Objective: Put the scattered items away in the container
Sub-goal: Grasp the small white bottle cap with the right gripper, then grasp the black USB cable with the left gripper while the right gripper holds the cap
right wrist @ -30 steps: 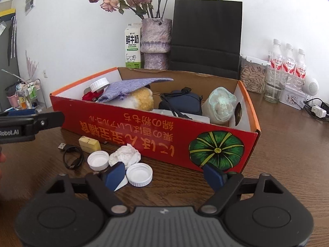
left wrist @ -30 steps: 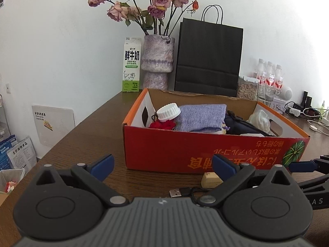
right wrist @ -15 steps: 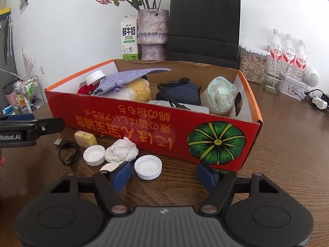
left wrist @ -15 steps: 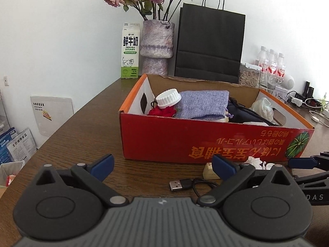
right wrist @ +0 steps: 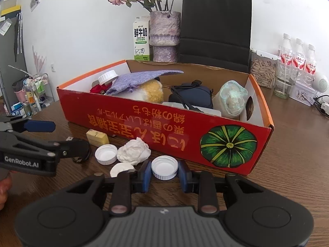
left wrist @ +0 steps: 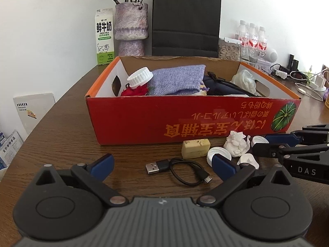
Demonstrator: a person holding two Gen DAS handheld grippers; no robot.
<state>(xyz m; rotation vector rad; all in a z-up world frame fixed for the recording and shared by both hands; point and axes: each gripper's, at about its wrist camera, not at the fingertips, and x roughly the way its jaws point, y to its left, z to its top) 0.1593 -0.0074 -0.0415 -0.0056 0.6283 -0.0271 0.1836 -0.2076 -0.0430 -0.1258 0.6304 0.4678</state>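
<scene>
The right gripper (right wrist: 164,174) has just closed, fingers seemingly clamping a white cap (right wrist: 164,167); crumpled tissue (right wrist: 133,151) crowds beside it. The left gripper (left wrist: 162,164) fingers stand apart over a cable (left wrist: 185,171).

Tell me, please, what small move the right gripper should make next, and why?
Probably lift straight up. The right gripper has just been closing, and its blue pads now sit against both sides of the white bottle cap lying on the table in front of the red box. A short lift would confirm the grip and clear the box's front wall before carrying the cap over.
</scene>
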